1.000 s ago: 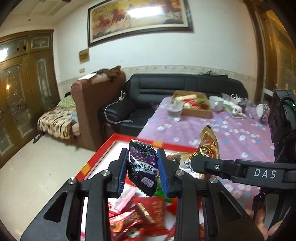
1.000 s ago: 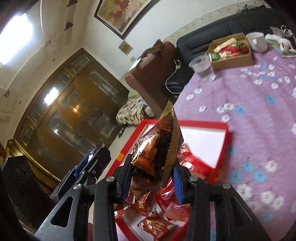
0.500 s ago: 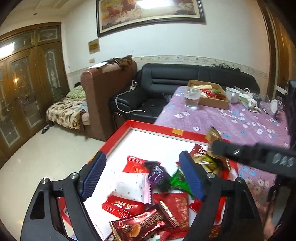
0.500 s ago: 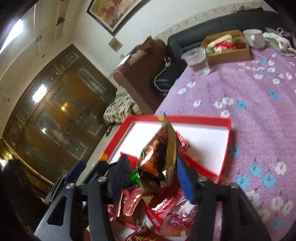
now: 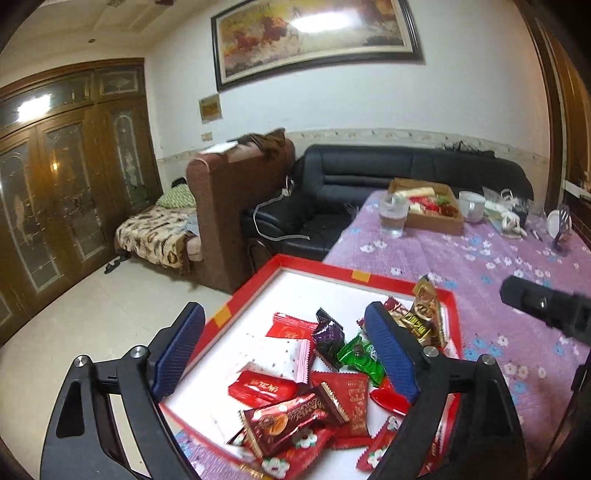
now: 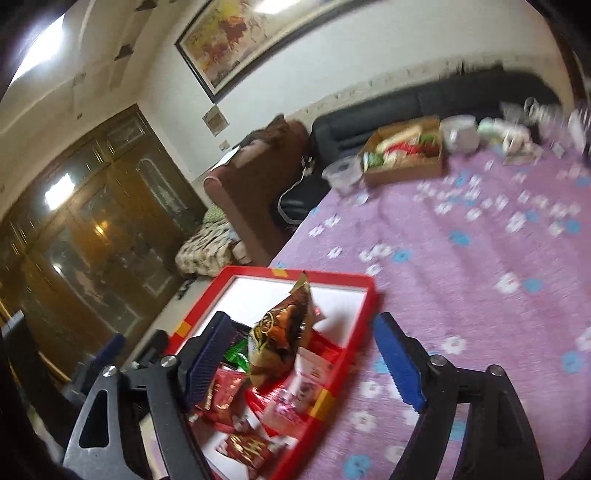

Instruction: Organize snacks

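A: Snacks: wrapped pcs piled in red tray, white floor inside, set at near-left corner of table w/ purple flowered cloth. Near half of tray filled, far half left bare.

B: Items listed?

A: Purple packet laid approx. mid-tray, green packet just to its right, white dotted packet to its left. Red packets spread nearer, a dark red choc. one on top at near edge. Gold-brown packet seen propped on end against tray's right wall; same pc noted at far right in left view.

B: Left gripper?

A: Jaws spread wide, just been opening; nothing gripped. Held above pile, purple and green packets seen between blue pads but untouched by them.

B: Right gripper?

A: Also spread wide, just been opening, nothing clamped. Gold-brown packet framed between pads, clear of both. Left pad over tray, right pad over cloth beyond tray wall. View blurred.

B: Far end of table?

A: Cardboard box of food, clear glass just left of it, white cup to right. Misc. small items at far right, too small to be ID'd.

B: Beyond table?

A: Black sofa at wall, brown armchair left of it, framed painting hung above.
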`<action>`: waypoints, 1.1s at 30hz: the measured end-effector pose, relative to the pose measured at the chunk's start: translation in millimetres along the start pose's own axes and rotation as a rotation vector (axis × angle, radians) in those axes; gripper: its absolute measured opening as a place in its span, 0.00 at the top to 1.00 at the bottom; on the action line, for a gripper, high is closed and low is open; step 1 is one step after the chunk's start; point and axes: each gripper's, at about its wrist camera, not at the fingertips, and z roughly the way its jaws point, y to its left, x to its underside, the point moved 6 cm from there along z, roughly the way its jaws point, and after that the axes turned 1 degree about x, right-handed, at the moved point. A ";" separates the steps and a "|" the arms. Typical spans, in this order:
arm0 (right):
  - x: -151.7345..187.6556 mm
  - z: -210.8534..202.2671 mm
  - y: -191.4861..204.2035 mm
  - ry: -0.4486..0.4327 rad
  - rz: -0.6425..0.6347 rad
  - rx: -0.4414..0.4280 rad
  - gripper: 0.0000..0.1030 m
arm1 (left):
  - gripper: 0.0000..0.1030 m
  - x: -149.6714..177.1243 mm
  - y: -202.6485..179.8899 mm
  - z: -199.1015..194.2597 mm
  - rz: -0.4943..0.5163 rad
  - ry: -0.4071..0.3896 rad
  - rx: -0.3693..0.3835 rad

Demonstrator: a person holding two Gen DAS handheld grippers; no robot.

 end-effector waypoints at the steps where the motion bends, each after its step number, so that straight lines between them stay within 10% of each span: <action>1: 0.4 -6.8 3.4 -0.017 -0.026 0.015 0.17 | 0.12 -0.7 1.7 -9.4 -0.005 -0.016 -0.002; 11: 14.3 -76.6 27.0 -0.177 -0.228 0.080 0.08 | 0.00 6.9 11.1 -51.6 -0.049 -0.022 -0.005; 33: 51.8 -68.3 52.7 -0.112 -0.359 0.069 0.08 | 0.00 31.1 22.6 -57.0 -0.061 0.048 -0.019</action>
